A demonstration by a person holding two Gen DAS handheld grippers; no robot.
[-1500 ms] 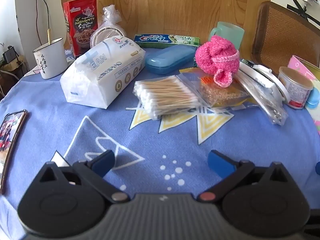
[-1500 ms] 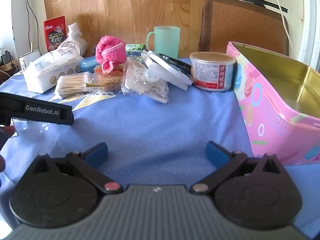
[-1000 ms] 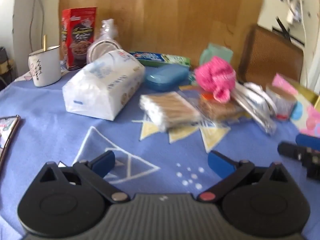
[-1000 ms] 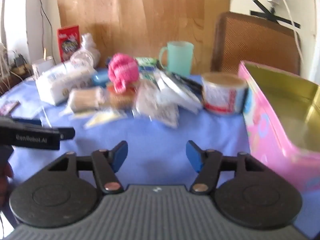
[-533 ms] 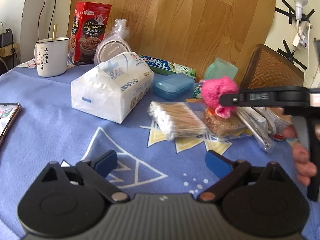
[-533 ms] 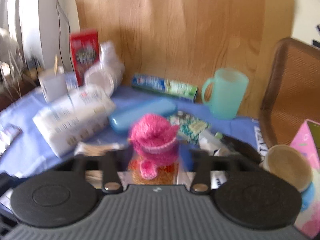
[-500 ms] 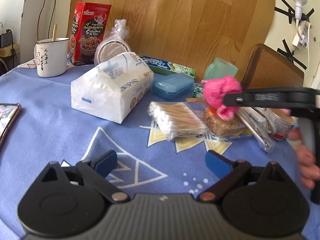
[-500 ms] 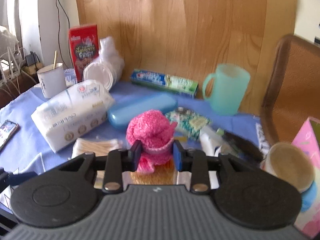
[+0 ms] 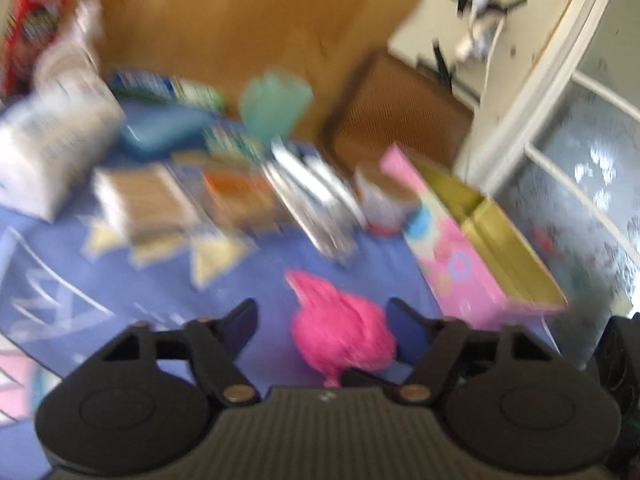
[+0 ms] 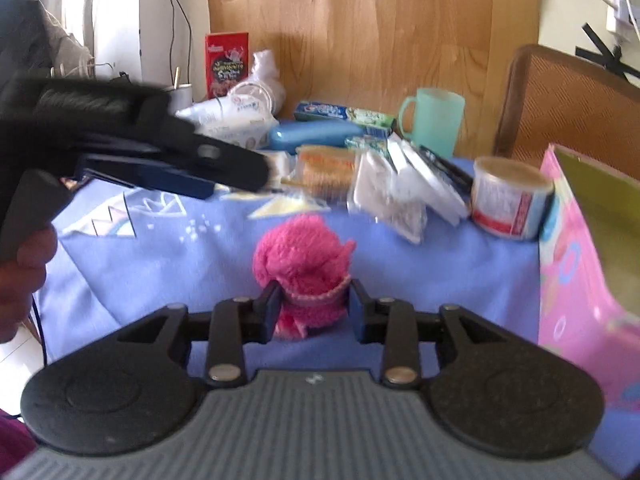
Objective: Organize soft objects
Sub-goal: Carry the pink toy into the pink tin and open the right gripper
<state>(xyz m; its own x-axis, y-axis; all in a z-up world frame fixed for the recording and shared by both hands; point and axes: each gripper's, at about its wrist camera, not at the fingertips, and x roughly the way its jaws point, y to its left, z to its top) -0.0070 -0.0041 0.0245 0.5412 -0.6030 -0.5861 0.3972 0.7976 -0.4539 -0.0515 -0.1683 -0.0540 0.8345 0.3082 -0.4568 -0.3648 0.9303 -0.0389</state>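
Pink puff (image 10: 303,258) off the clutter pile (image 10: 384,188)

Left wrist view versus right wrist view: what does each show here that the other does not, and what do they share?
Only the left wrist view, which is blurred, shows the window behind the table and the yellow inside of the pink box along its length. Only the right wrist view shows the pink fluffy item pinched in the right claw, whose jaws are easing open, plus the left claw from the side and a hand. Both show the item, mint mug, can and blue cloth.
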